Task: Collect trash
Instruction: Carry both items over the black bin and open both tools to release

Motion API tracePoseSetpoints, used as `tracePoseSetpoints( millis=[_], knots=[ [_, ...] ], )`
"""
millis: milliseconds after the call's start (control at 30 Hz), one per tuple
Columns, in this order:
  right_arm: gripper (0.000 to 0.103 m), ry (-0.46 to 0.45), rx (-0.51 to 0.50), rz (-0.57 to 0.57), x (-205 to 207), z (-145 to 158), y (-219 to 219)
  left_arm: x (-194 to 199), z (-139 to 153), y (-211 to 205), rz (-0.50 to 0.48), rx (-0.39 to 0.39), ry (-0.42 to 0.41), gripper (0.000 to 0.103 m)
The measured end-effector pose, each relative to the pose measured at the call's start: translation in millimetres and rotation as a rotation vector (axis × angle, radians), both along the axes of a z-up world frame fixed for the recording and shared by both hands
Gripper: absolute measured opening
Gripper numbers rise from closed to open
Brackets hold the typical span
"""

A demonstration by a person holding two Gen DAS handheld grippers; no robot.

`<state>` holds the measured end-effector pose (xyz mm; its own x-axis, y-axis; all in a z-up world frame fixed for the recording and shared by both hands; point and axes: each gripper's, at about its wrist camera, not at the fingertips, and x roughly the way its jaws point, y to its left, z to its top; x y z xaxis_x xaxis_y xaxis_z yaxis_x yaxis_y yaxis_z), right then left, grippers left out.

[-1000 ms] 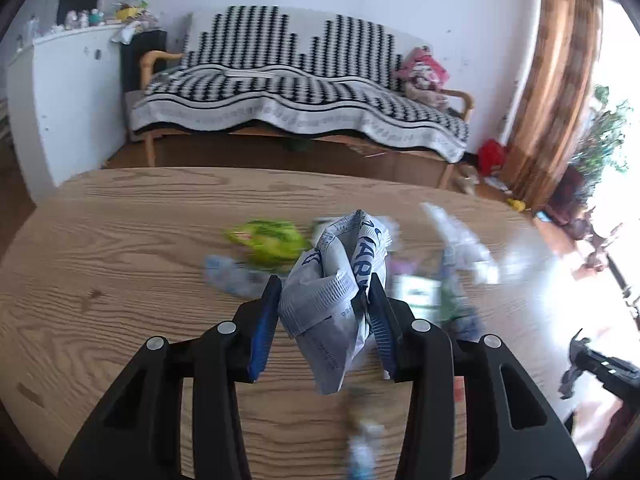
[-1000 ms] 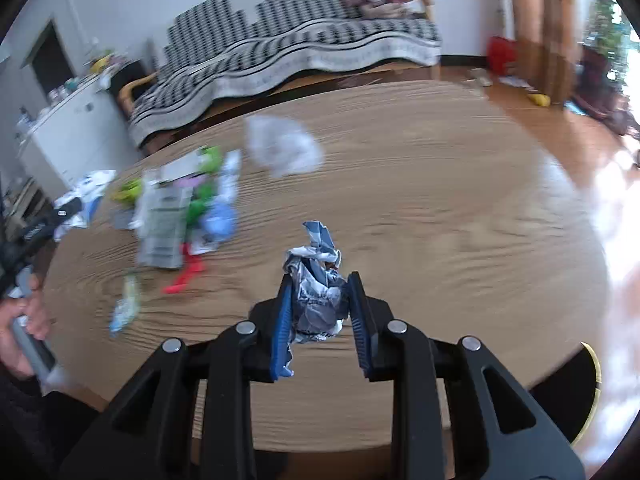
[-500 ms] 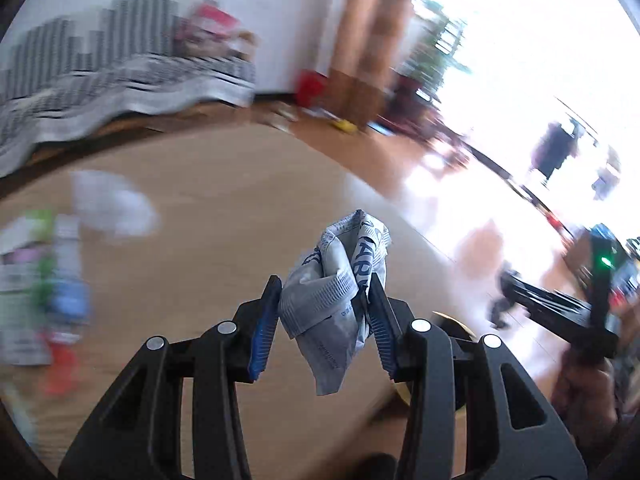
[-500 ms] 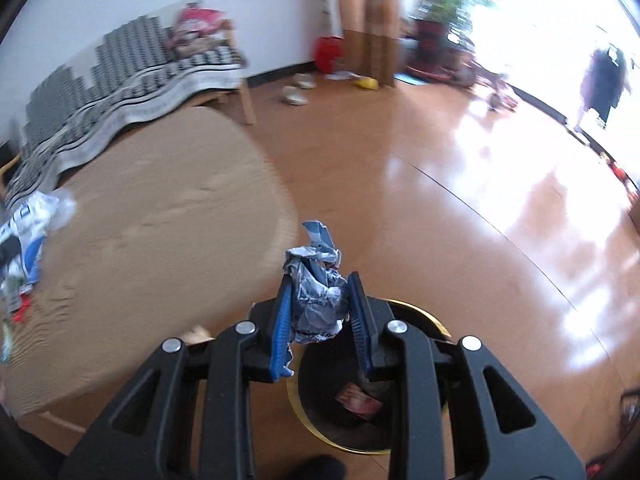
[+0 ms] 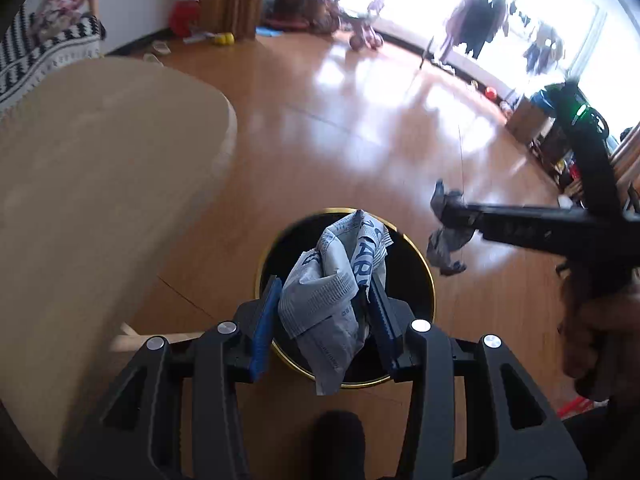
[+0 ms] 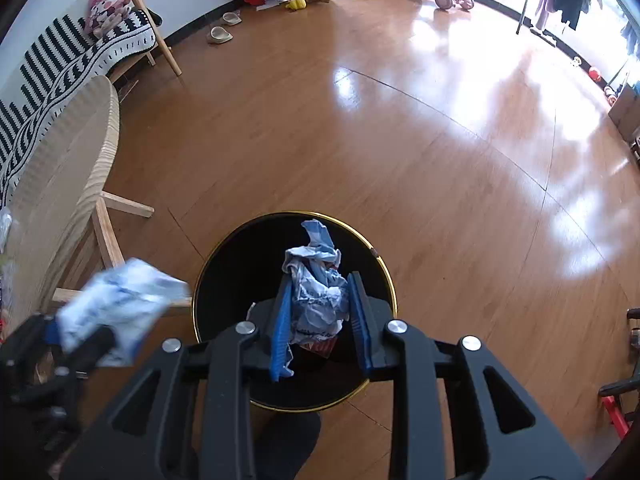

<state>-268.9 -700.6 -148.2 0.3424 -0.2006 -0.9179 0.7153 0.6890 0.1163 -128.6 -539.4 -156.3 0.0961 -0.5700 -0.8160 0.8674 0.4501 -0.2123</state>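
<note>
Right-wrist view puts your right gripper [image 6: 320, 316], clamped on a crumpled blue-and-white wrapper [image 6: 316, 296], over the gold-rimmed black bin [image 6: 216, 276], so centre the left gripper [image 5: 324, 320], clamped on its grey printed packet [image 5: 332, 300], likewise before releasing.

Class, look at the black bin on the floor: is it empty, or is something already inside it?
Not empty. In the right wrist view, a small reddish scrap lies at the bottom of the black bin, below the crumpled wrapper held above it.
</note>
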Motion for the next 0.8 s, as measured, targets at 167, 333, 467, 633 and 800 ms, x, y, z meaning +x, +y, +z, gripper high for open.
tracePoseSetpoints(
  millis=[167, 333, 467, 633, 800],
  knots=[
    [0.028, -0.011, -0.001, -0.003, -1, -1, -2, 4, -14, -12, -0.016, 0.033, 0.022, 0.042],
    [0.028, -0.016, -0.001, -0.017, -5, -3, -2, 9, -11, -6, -0.020, 0.014, 0.017, 0.045],
    [0.028, -0.019, -0.007, -0.019, -5, -1, 0, 4, -10, -7, -0.017, 0.008, 0.013, 0.050],
    [0.028, -0.015, -0.006, -0.009, -2, -3, 3, -1, 0, 0, -0.034, -0.013, 0.001, 0.061],
    [0.028, -0.008, -0.005, 0.002, 1, -4, 1, -2, 13, 7, -0.036, -0.039, -0.012, 0.073]
  ],
)
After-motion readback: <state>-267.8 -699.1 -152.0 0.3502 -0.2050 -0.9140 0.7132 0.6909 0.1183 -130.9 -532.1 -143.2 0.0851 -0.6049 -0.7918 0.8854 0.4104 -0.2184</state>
